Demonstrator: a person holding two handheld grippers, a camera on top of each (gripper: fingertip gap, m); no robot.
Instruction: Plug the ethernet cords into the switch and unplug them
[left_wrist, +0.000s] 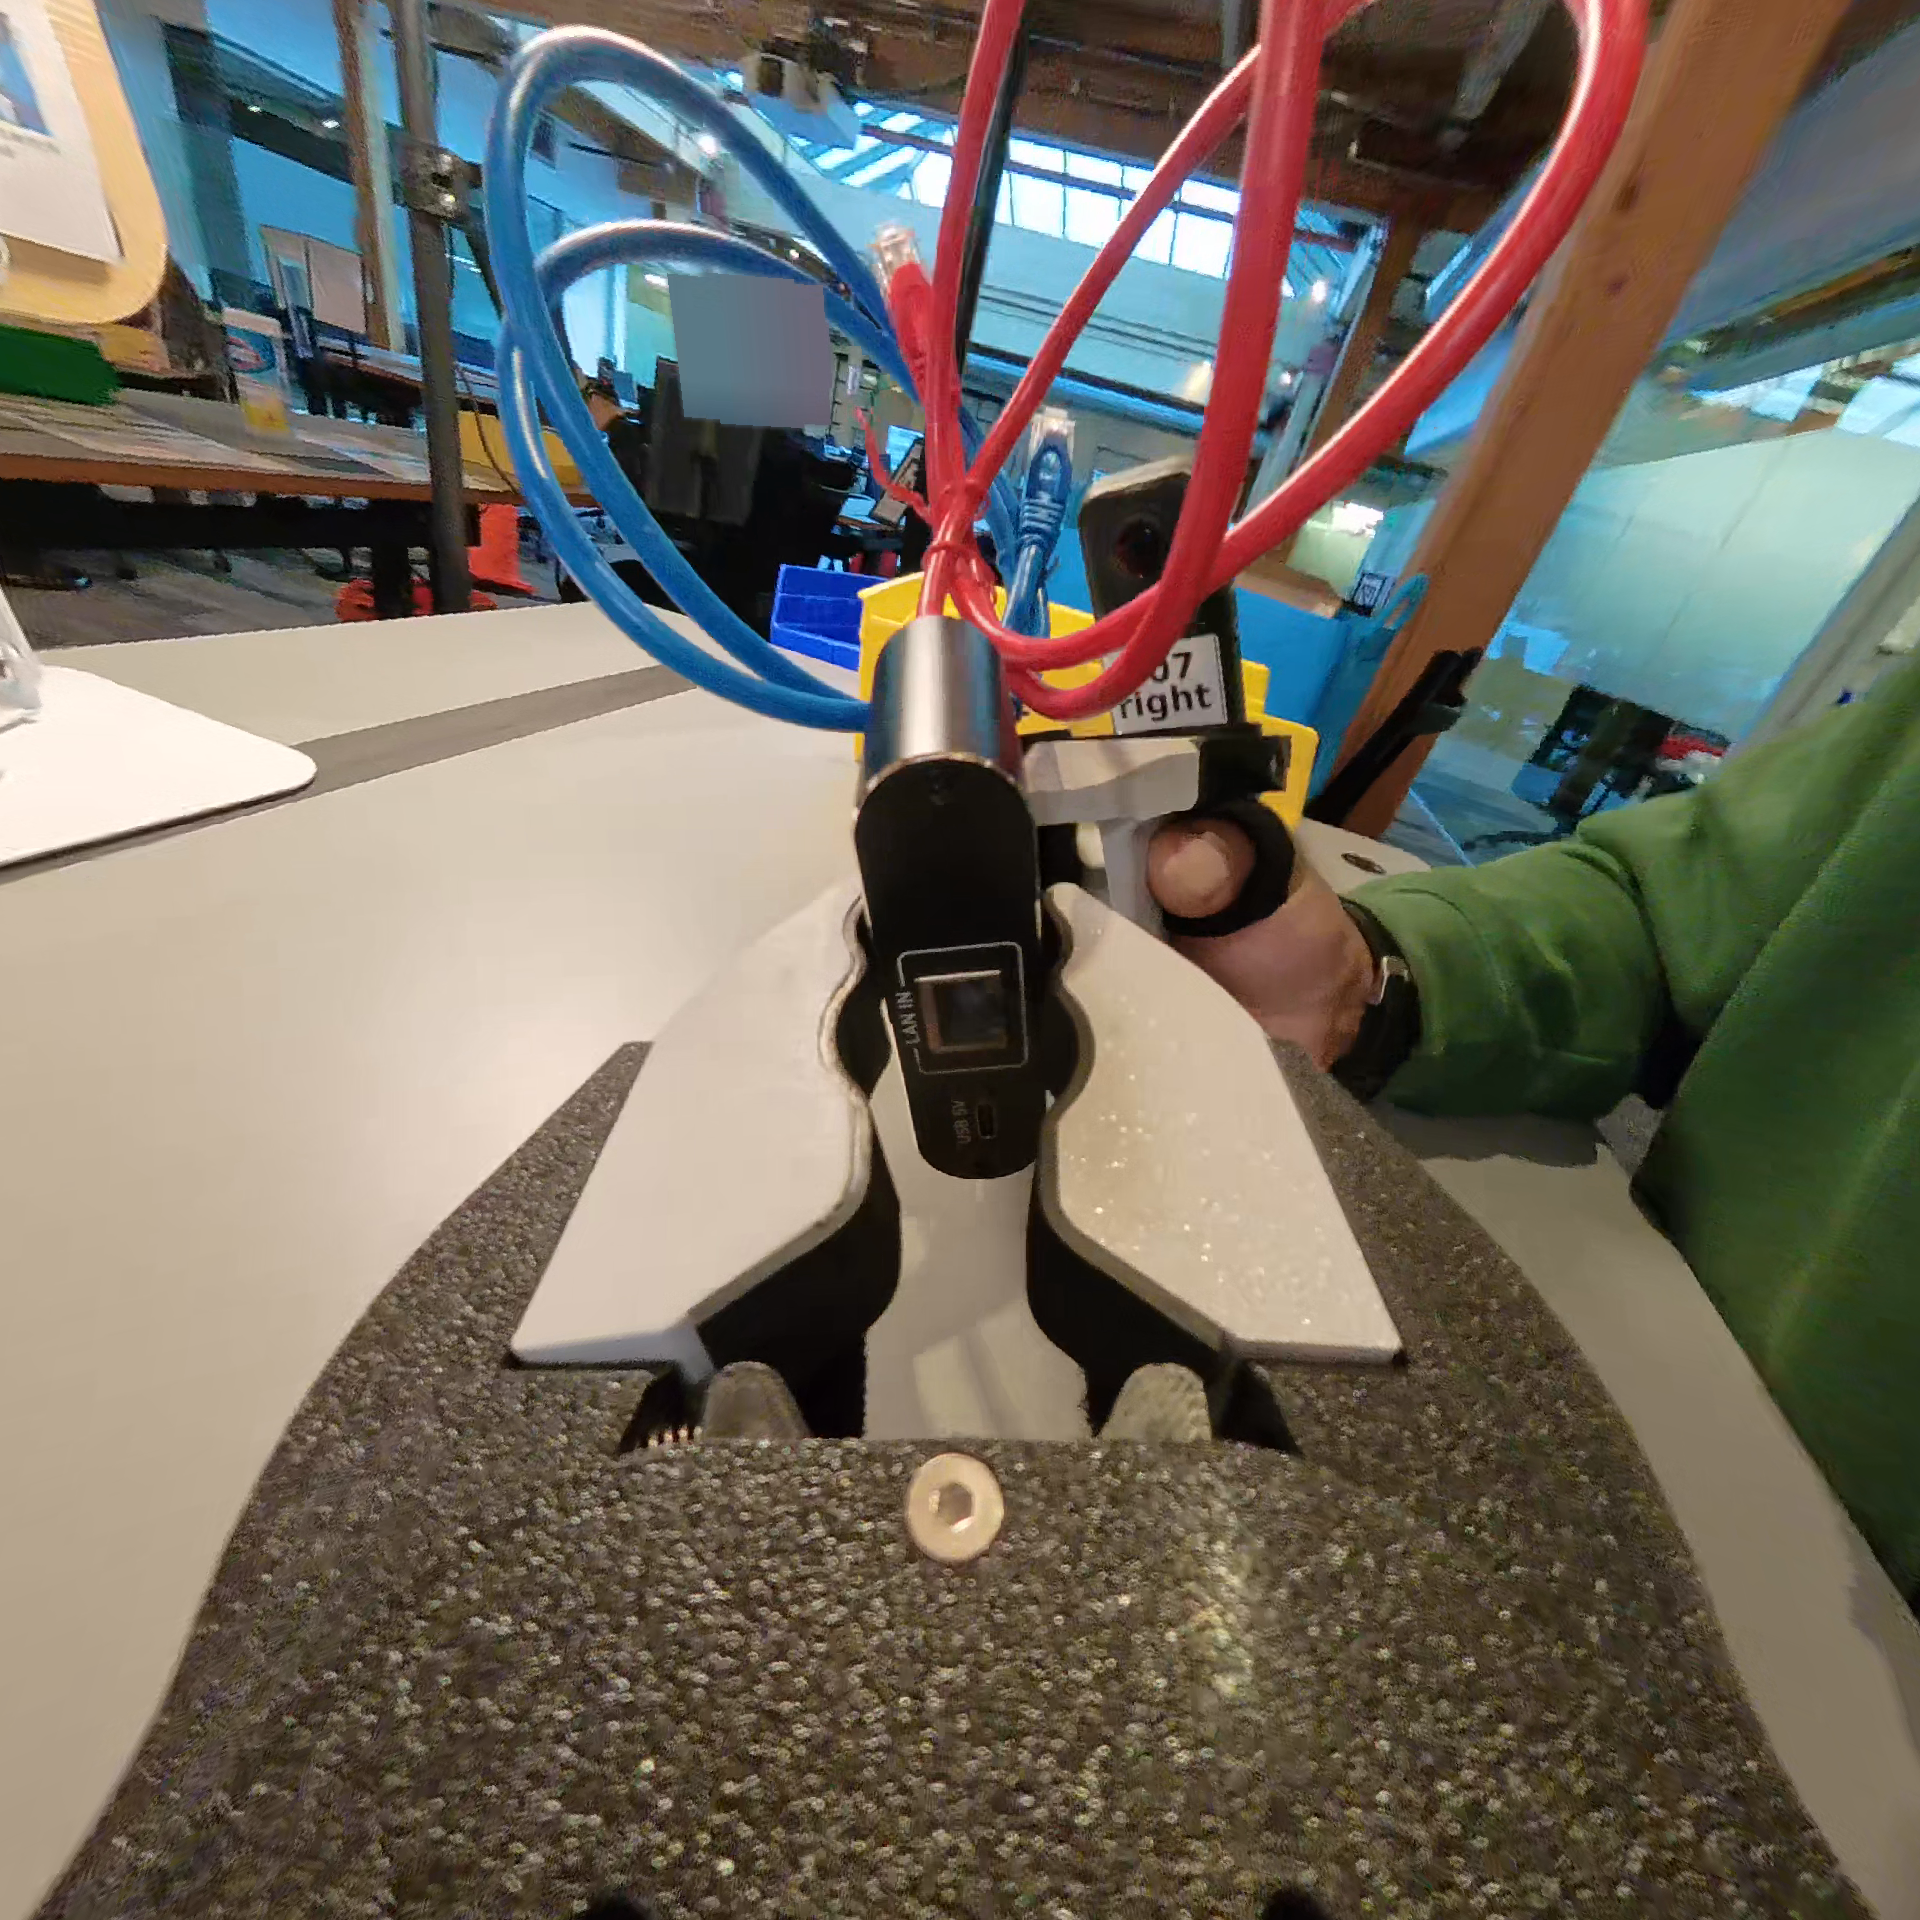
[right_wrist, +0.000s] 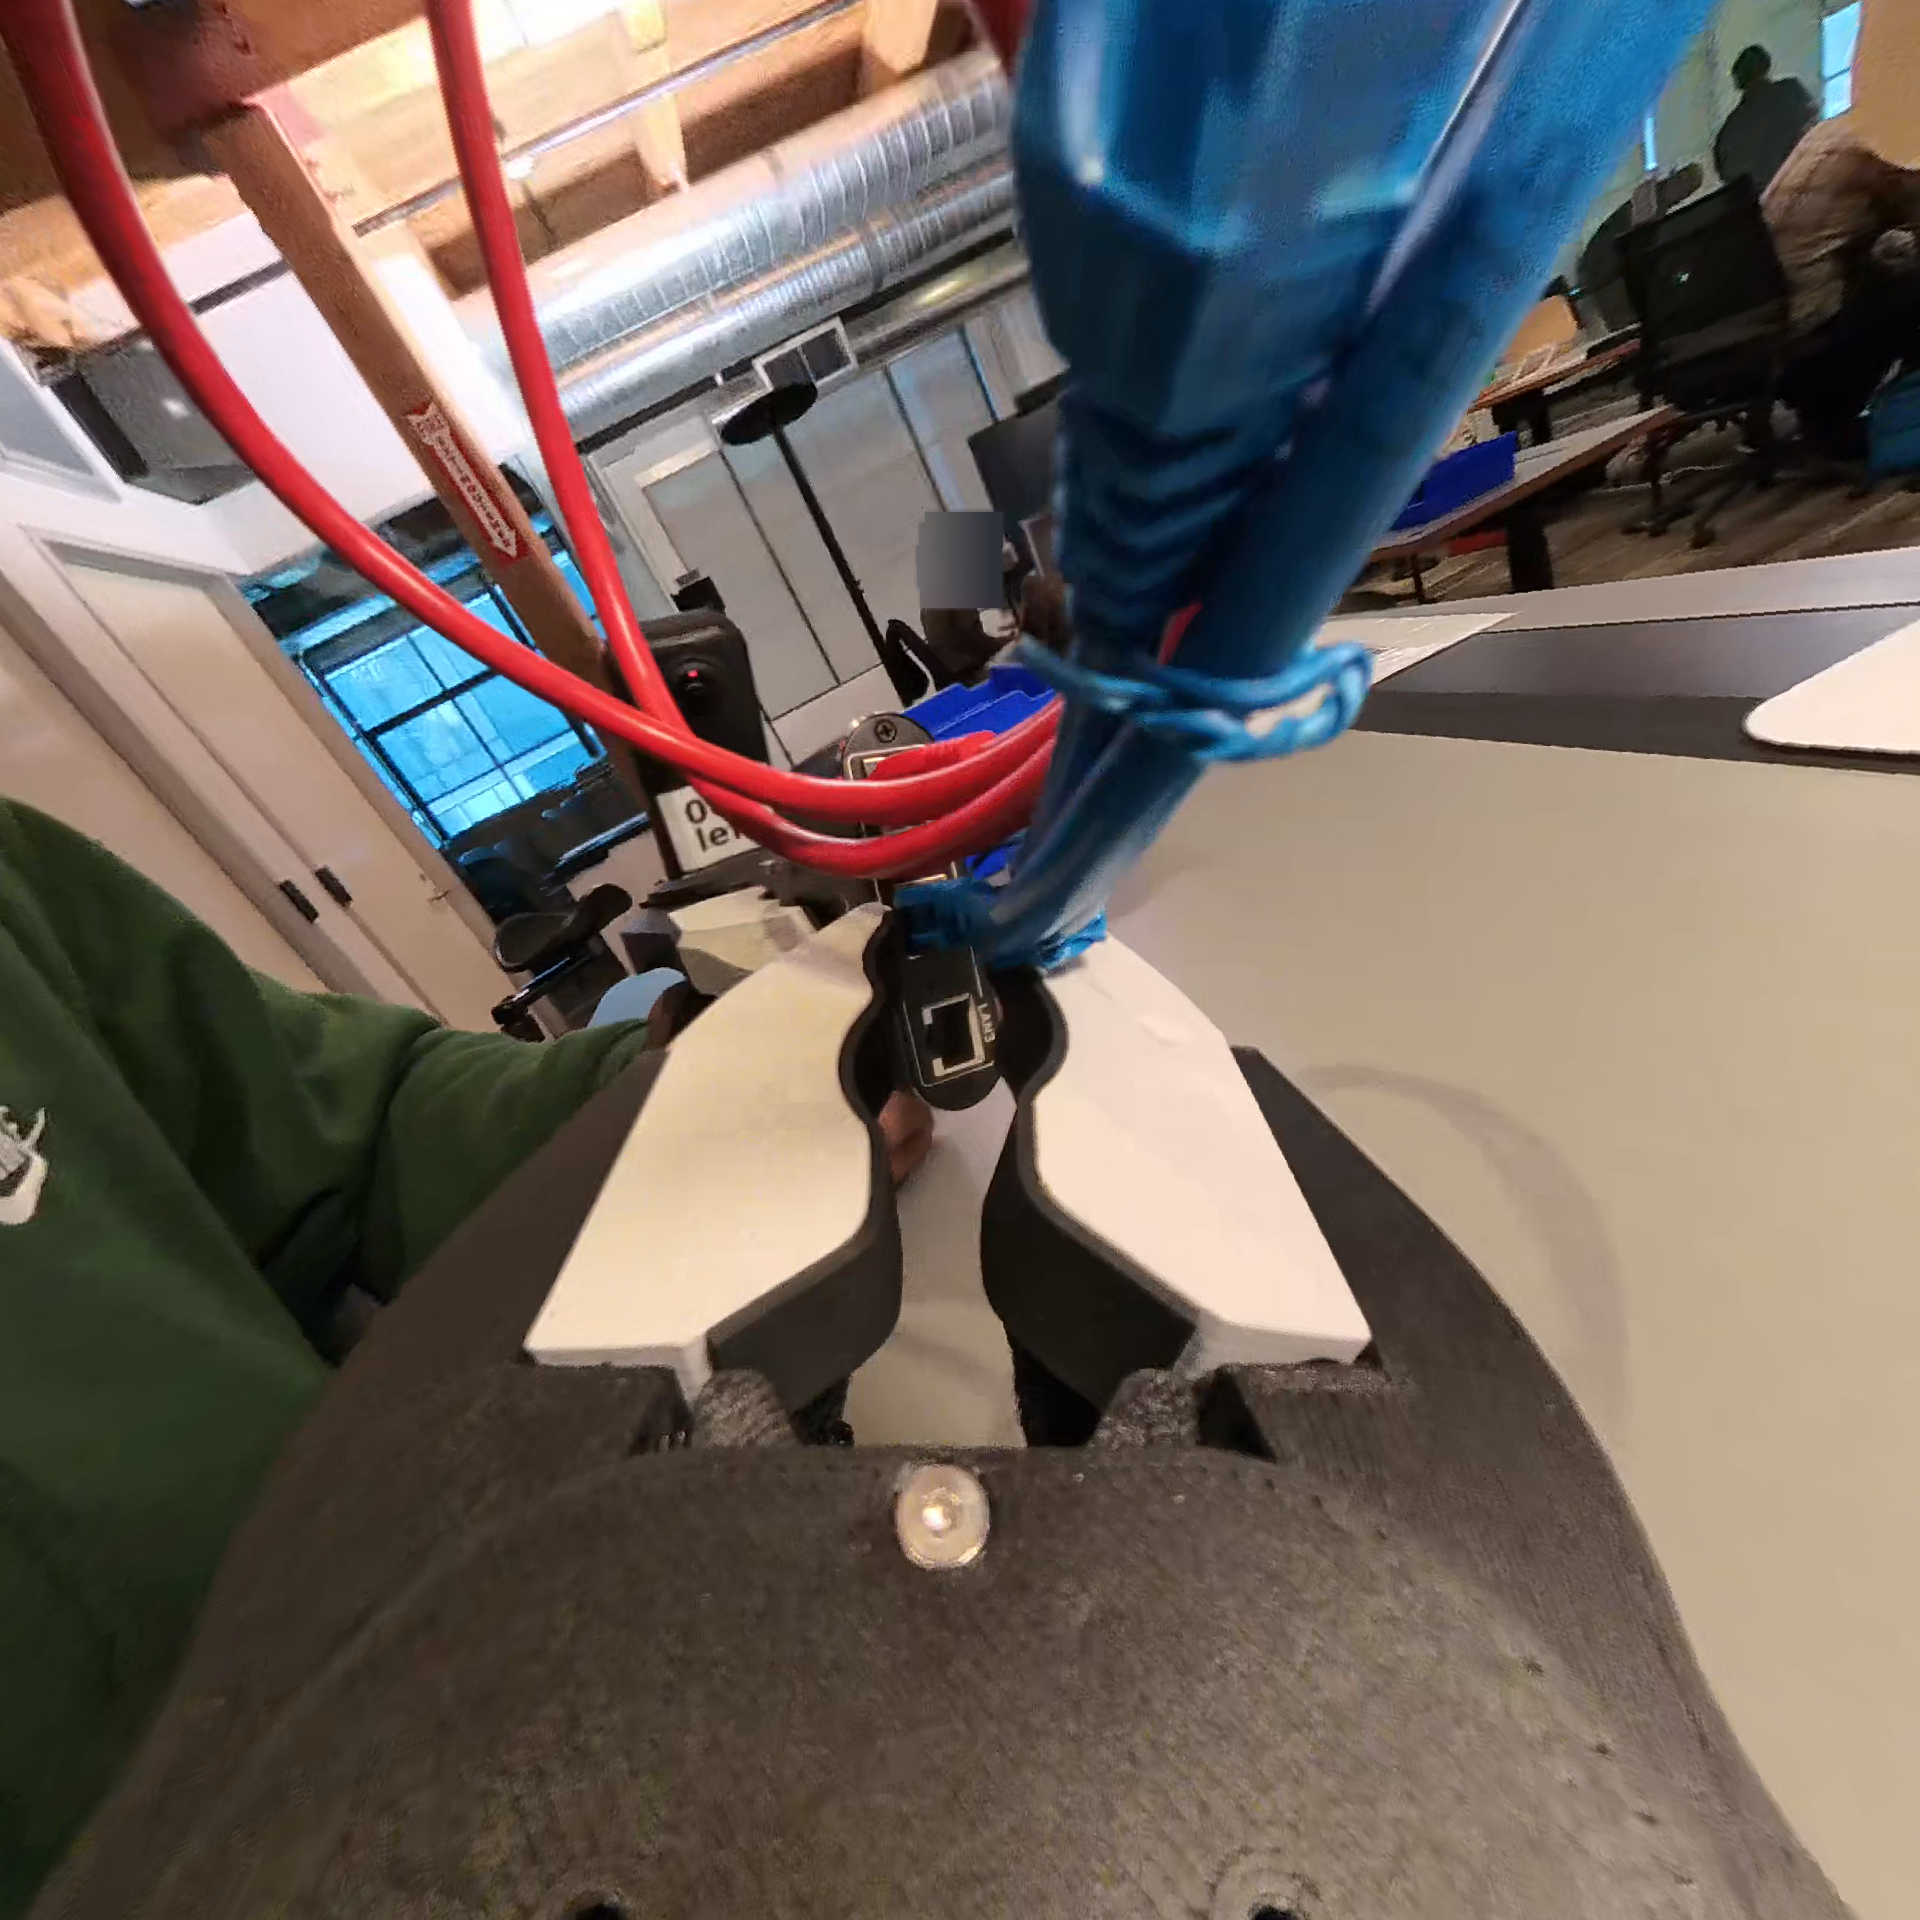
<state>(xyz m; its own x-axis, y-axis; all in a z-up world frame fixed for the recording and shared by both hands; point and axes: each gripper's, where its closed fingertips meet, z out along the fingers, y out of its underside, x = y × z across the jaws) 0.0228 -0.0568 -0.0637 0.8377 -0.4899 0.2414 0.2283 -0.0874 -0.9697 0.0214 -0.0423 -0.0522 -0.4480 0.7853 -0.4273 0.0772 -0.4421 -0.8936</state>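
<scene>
Holding the switch (left_wrist: 961, 997) off the worktop (left_wrist: 416, 935), the left gripper (left_wrist: 961, 1029) has its jaws closed narrow on the dark body, which stands on its long axis between them with one end face turned back toward the left wrist camera. That face shows one empty square port and a small slot below it.

The far face carries the cords, and the right gripper (right_wrist: 951, 1039) comes at it from the opposite side, so the two grippers face each other with the switch between. In the right wrist view its jaws sit narrow around the lower end of that face, where one port is empty. Whether they press on the switch or only frame it, I cannot tell.

Counted: one switch, two cords. The red cord (left_wrist: 1091, 312) loops high above and runs into the upper part of the far face, looking plugged in, with a free clear-tipped plug (left_wrist: 902, 260) standing up in the loops. The blue cord (left_wrist: 582, 436) also loops overhead. One blue plug (left_wrist: 1049, 468) points up free behind the switch, and in the right wrist view a blue plug (right_wrist: 1247, 260) hangs blurred and very close to the lens.

The right gripper is nearer the plugs, so by my judgement it would work them while the left steadies the switch.
</scene>
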